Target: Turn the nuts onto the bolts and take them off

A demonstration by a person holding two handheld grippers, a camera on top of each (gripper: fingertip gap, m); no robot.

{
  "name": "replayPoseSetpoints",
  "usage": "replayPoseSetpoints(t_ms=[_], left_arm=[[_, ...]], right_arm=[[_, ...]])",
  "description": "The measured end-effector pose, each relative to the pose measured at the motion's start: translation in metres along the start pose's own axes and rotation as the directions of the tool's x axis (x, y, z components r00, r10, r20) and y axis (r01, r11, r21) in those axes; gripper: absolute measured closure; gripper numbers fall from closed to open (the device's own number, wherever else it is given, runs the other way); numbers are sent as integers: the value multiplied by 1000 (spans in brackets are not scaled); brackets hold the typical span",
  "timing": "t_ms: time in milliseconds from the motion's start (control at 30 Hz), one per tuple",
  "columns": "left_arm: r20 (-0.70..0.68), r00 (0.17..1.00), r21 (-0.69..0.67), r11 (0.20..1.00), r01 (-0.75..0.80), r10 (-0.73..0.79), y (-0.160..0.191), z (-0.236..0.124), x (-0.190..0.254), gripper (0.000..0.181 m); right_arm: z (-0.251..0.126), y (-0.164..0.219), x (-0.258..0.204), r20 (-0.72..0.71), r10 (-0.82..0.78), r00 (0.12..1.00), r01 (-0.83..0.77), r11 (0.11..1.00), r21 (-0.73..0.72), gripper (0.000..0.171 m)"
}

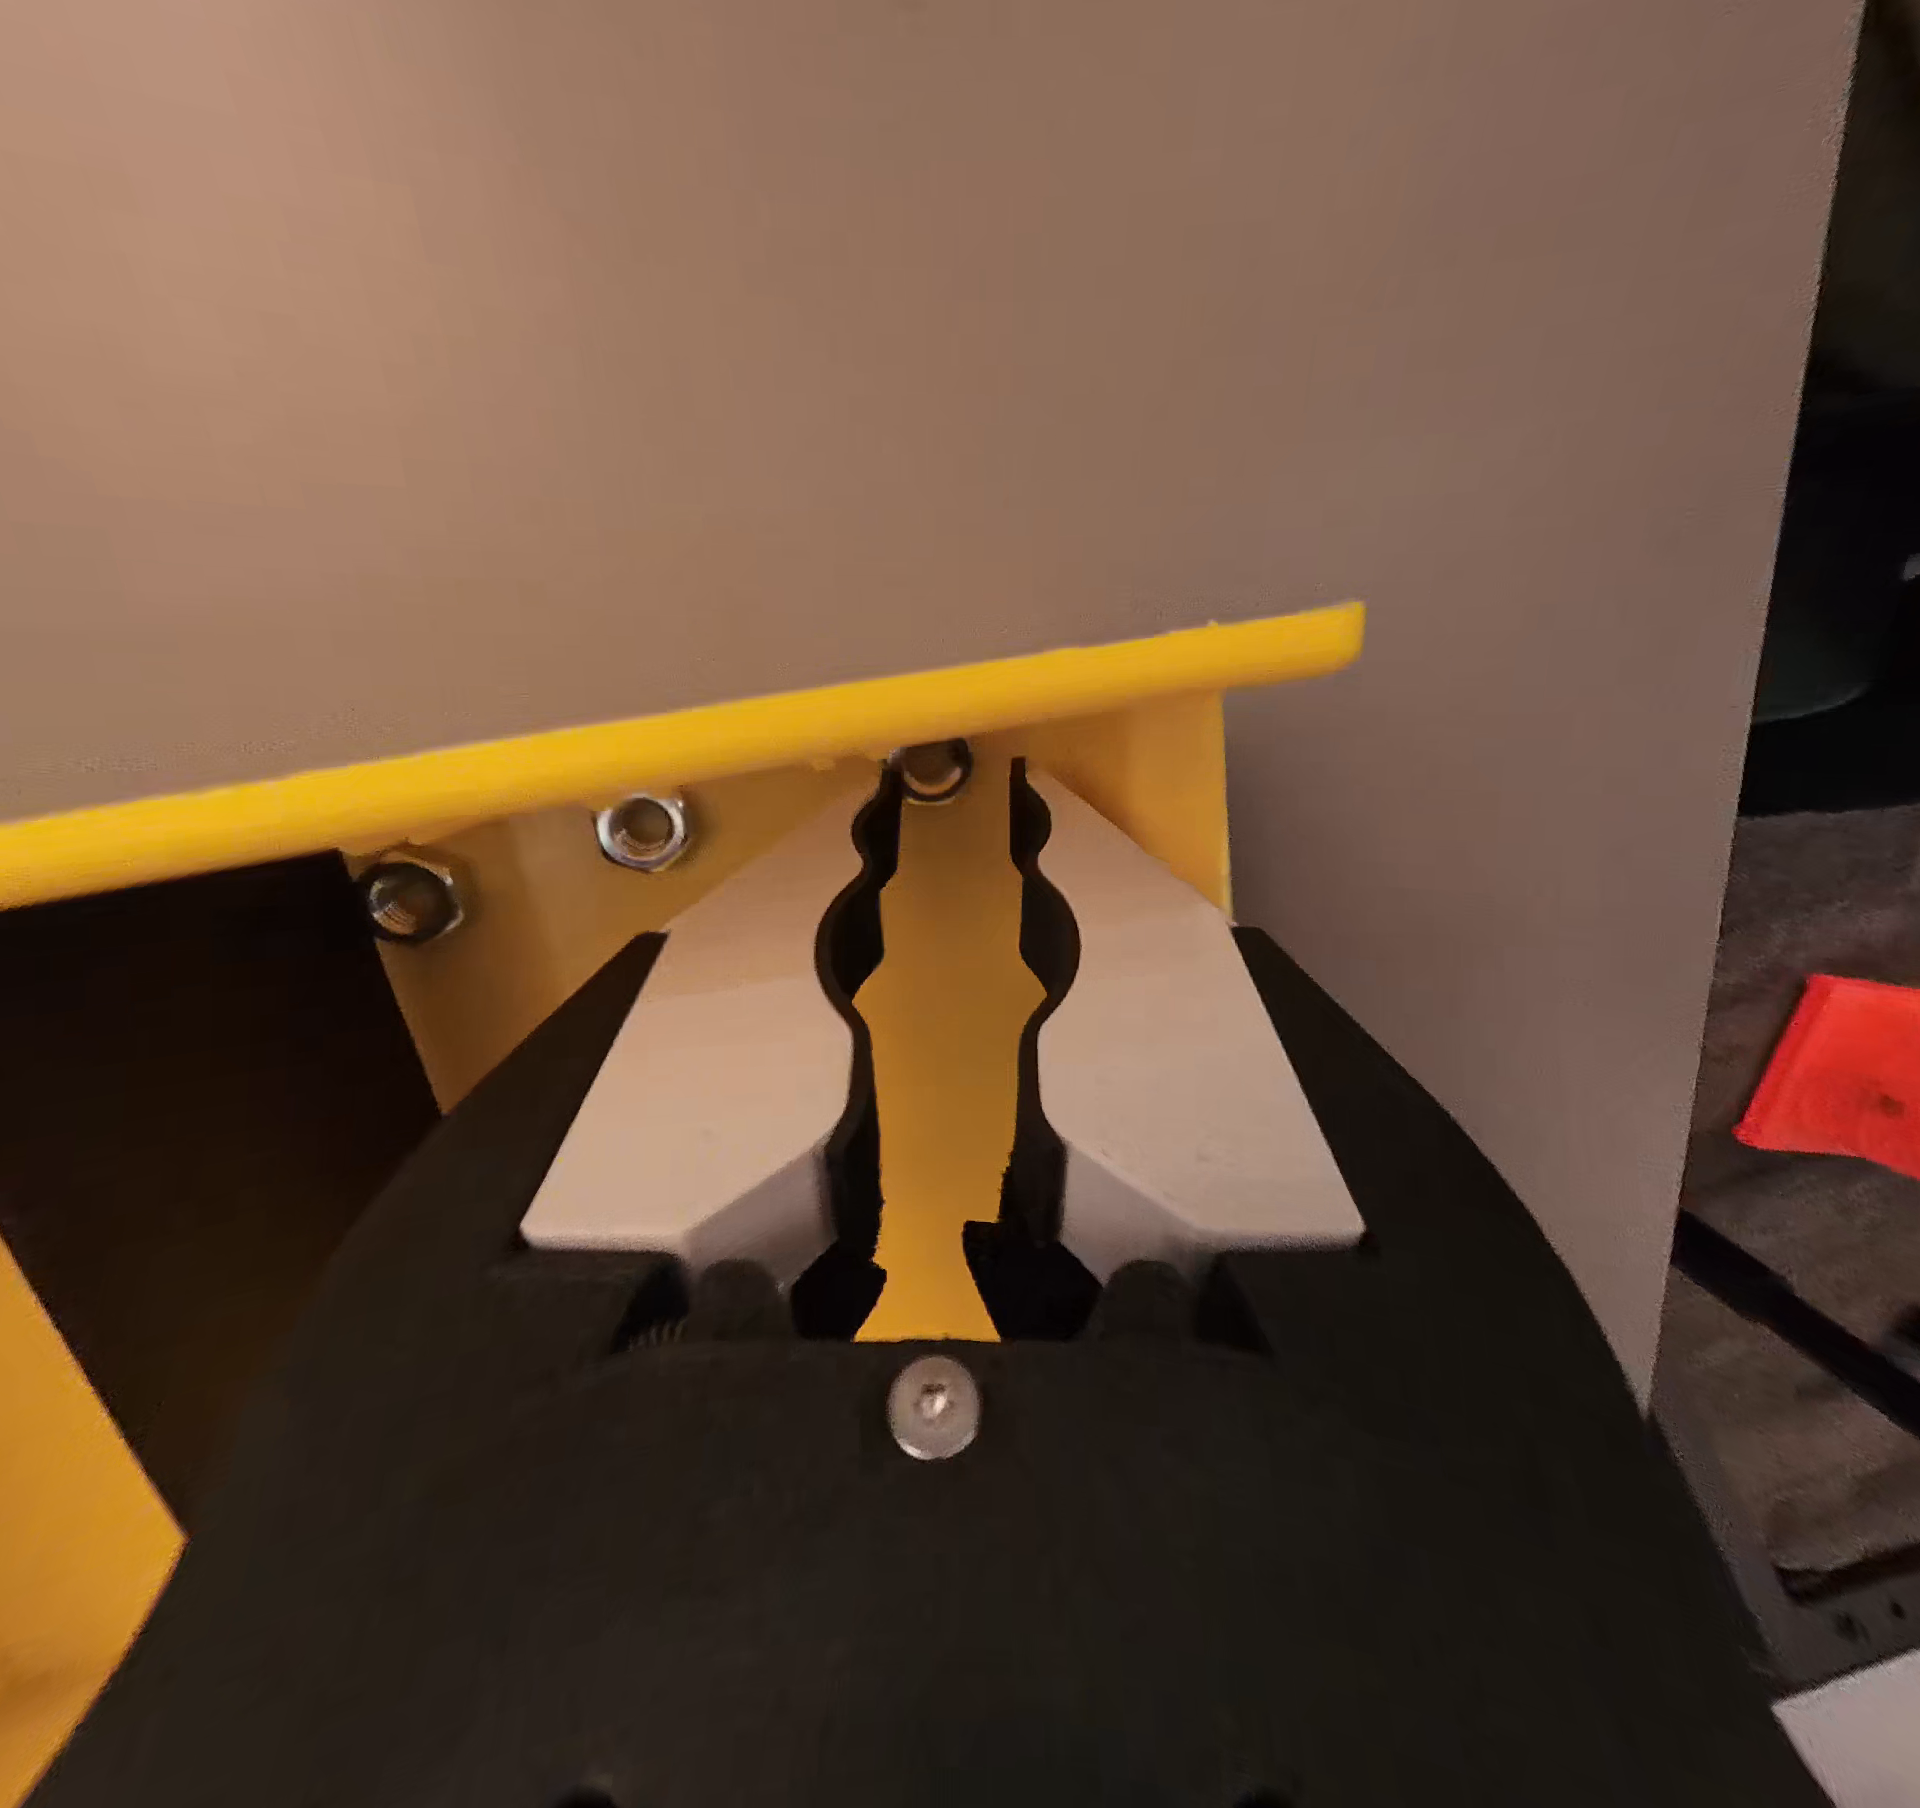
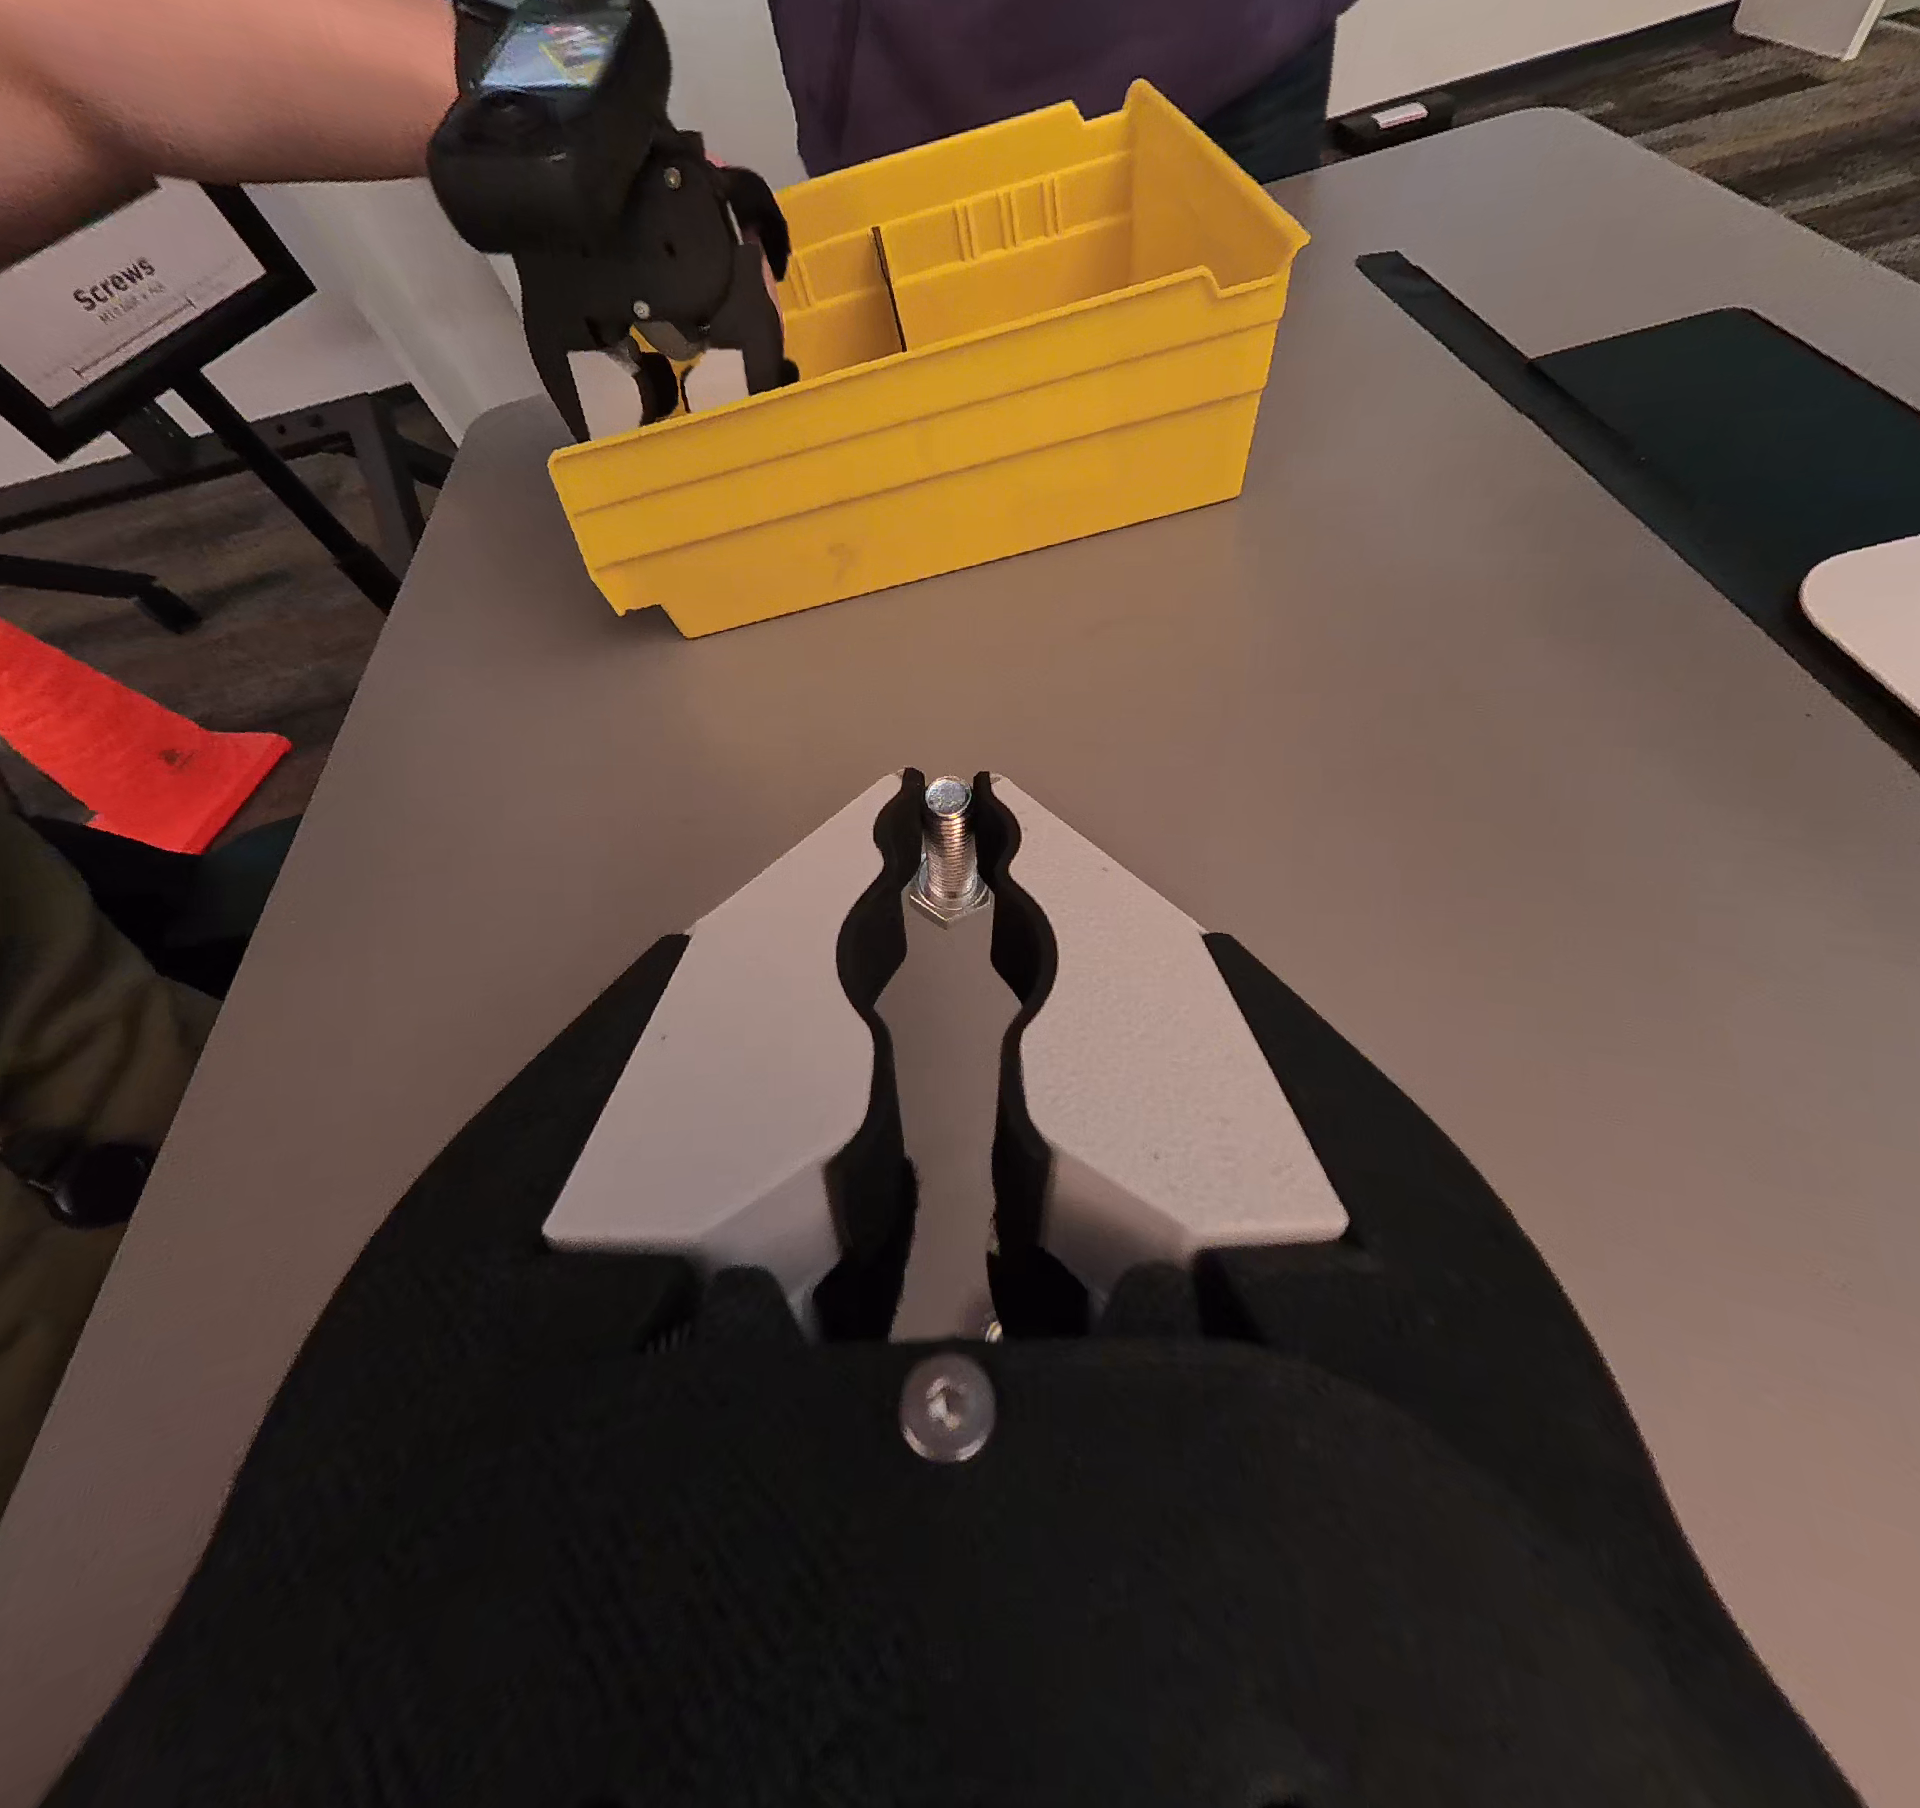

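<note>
Grey table (image 2: 1351, 719) carries the bin (image 2: 935, 501); left gripper (image 1: 951, 771), jaws apart around the twelve-o'clock nut (image 1: 933, 769), could nudge it away, while right gripper (image 2: 948, 787) clamps a bolt (image 2: 948, 849).

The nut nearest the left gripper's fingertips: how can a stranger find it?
Look inside the yellow bin, along its wall. Three silver nuts lie in a row; this nut is the rightmost, just beyond the left gripper, unlike its two neighbours farther left.

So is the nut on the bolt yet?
Not yet. Done: the right tongs already grip a bare bolt above the table. In hand: the left tongs are open inside the yellow bin, reaching for a nut. Left: grabbing it and threading it on.
</note>
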State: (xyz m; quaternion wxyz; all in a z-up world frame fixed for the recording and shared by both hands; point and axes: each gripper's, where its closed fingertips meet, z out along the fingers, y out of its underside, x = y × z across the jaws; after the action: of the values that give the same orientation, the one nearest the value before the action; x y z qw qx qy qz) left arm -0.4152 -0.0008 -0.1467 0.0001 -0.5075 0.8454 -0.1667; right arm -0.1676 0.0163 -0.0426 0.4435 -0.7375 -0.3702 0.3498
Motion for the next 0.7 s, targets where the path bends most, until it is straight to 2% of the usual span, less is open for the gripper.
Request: replayPoseSetpoints(t_ms=[100,167,267,500,700], left_arm=[[-42,999,22,1000,-6,7,-6,2,-1,157],[-55,998,1,999,-40,40,-4,7,0,164],[-66,996,48,997,-59,62,-9,9,1,165],[-8,985,22,985,-170,170,-6,7,0,166],[-1,985,52,984,-172,173,-12,0,-2,166]], right_arm=[[-1,2,2,-8,-1,1000,0,1000,-12,162],[-2,3,4,-14,-2,1000,1,1000,-13,162],[-4,3,6,-20,2,1000,-2,1000,-12,162],[-6,5,10,-31,6,999,-6,1000,-14,162],[-9,7,14,-40,15,999,-15,1000,-15,162]])
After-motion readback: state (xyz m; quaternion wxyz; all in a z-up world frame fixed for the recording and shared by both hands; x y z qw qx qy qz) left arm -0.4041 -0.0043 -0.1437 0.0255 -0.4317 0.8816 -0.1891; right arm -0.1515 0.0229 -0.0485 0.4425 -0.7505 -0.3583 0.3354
